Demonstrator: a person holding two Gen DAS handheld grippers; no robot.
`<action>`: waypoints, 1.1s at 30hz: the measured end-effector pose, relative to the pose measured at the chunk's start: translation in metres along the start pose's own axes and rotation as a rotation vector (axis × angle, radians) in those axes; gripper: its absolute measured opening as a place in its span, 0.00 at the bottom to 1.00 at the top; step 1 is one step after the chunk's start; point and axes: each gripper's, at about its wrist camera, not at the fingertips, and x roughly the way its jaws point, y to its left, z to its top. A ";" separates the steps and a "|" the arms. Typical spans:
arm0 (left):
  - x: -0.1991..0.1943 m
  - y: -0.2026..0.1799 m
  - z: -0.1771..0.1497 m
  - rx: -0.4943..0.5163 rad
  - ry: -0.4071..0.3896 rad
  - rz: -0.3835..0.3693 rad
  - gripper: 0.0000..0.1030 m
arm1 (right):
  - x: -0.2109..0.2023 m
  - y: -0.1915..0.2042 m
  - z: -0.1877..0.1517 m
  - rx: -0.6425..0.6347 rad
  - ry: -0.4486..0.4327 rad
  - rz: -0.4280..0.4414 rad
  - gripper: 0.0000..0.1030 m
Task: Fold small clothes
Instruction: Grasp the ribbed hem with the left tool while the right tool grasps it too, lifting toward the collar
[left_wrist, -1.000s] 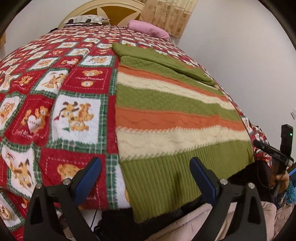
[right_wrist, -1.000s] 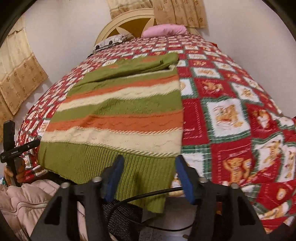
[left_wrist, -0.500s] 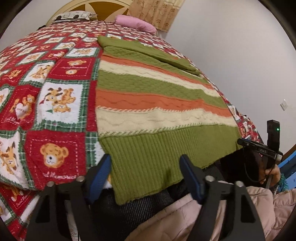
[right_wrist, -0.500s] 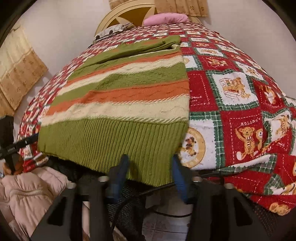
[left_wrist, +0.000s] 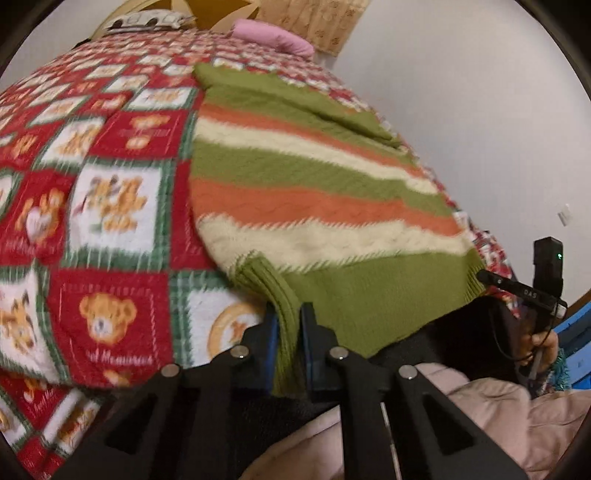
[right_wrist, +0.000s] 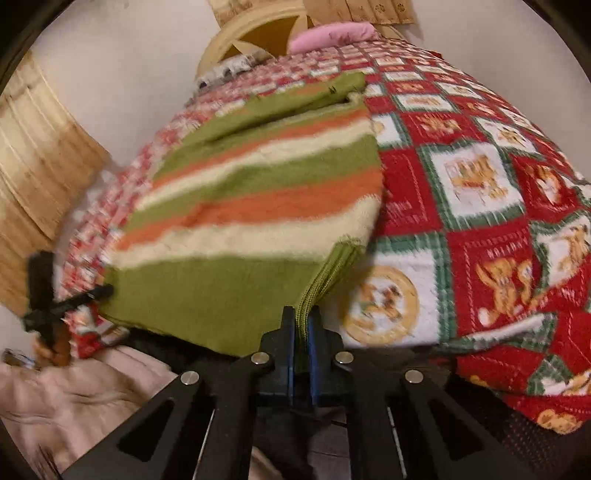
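In your left wrist view, the left gripper (left_wrist: 288, 332) has its fingers pressed together on the ribbed green hem at one bottom corner of the sweater (left_wrist: 295, 192). The sweater lies flat on the bear-patterned quilt (left_wrist: 110, 206), hem hanging over the near edge of the bed. The fold you hold is thick and bunched, so it may pull out of the grip if you lift sharply. The blur suggests quick motion; a jerk could also drag the whole sweater toward you instead of folding it.

In your right wrist view, the right gripper (right_wrist: 301, 332) pinches the other bottom corner of the sweater (right_wrist: 251, 206), fingers closed on a narrow ridge of hem. That bite looks thin and near the fabric's edge, so I judge it the likelier one to slip. If one corner rises faster, the fold will land skewed. The quilt (right_wrist: 480, 192) could wrinkle under a dragged sweater.
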 end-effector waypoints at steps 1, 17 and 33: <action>-0.002 -0.003 0.005 0.009 -0.010 -0.009 0.11 | -0.002 0.002 0.006 0.004 -0.015 0.019 0.05; 0.008 0.010 0.143 0.077 -0.144 0.056 0.08 | 0.050 -0.024 0.137 0.096 -0.172 -0.081 0.01; -0.014 -0.004 0.063 0.674 0.092 0.049 0.69 | 0.037 -0.018 0.120 0.073 -0.168 -0.097 0.00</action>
